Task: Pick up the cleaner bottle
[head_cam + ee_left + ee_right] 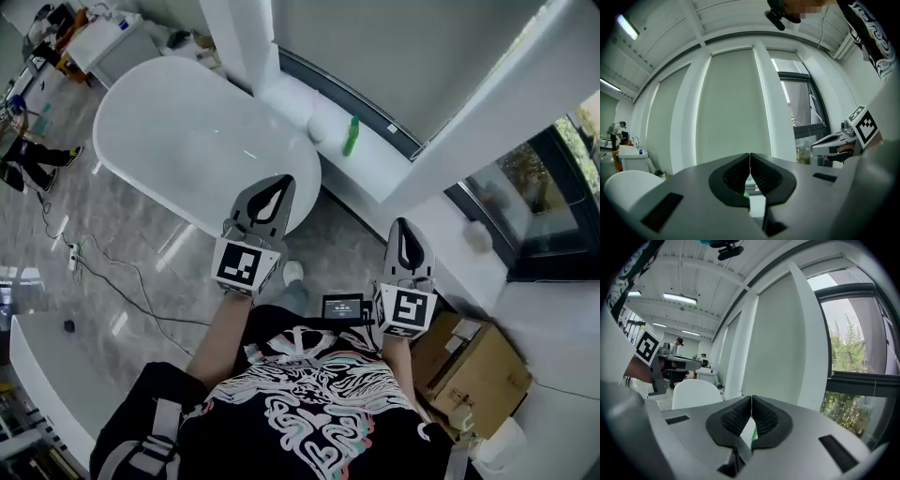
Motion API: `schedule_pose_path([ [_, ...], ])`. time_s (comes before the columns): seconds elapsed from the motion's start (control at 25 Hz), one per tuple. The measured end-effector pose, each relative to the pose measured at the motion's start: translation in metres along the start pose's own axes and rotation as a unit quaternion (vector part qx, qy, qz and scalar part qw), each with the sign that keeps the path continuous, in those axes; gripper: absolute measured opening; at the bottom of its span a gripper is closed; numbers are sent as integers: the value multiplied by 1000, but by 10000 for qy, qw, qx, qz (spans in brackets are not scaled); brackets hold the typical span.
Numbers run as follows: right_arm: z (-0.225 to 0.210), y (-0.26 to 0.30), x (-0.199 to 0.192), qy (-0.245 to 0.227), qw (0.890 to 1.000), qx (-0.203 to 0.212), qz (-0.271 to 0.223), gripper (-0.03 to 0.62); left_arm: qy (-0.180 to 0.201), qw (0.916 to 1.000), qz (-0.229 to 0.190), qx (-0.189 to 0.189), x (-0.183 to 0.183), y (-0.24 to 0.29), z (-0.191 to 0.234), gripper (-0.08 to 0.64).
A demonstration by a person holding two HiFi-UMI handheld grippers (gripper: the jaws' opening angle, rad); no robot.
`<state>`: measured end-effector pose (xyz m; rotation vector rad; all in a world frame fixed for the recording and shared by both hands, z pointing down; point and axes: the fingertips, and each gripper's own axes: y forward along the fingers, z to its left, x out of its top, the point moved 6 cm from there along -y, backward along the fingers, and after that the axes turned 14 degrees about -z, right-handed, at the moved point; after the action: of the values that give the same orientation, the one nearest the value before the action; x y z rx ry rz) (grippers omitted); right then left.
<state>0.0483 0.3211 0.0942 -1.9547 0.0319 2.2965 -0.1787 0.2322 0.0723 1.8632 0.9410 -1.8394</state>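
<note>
- The slim green plastic cleaner bottle (351,136) is standing upright on the long white window ledge (380,164), just past the rim of the big white oval bathtub (178,141). Nothing is touching it.
- The left gripper (279,180) is out over the near end of the tub with its fingers pressed together and nothing between them. Its own view shows the two pads meeting in a line, with just a sliver of green peeking through underneath.
- It's the same with the right gripper (401,225): fingers fully together, empty, held low in front of the person and well short of the ledge. A brown cardboard box (469,370) sits on the floor off to its right.
- So I'd call this the approach stage. No grasp has started and the bottle is well apart from both grippers.
- For the next move, I reckon one gripper needs to spread its fingers, reach across to the ledge, straddle the bottle's body and then squeeze. It's tall and narrow, so a bump would likely tip it.
</note>
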Motion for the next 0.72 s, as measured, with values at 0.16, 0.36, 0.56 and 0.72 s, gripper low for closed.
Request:
schedule_pose_path([
  [0.16, -8, 56, -11, -76, 9998, -153, -86, 28, 3, 10000, -3, -64, -22, 40, 34, 18],
  [0.36, -14, 95, -15, 457, 9974, 21, -548, 28, -90, 9998, 112, -133, -49, 75, 66, 18],
  [0.56, -26, 139, -39, 830, 9961, 90, -294, 28, -75, 9995, 239, -211, -75, 115, 95, 18],
  [0.72, -35, 156, -47, 841, 9960, 239, -182, 26, -82, 9994, 244, -216, -80, 134, 96, 18],
])
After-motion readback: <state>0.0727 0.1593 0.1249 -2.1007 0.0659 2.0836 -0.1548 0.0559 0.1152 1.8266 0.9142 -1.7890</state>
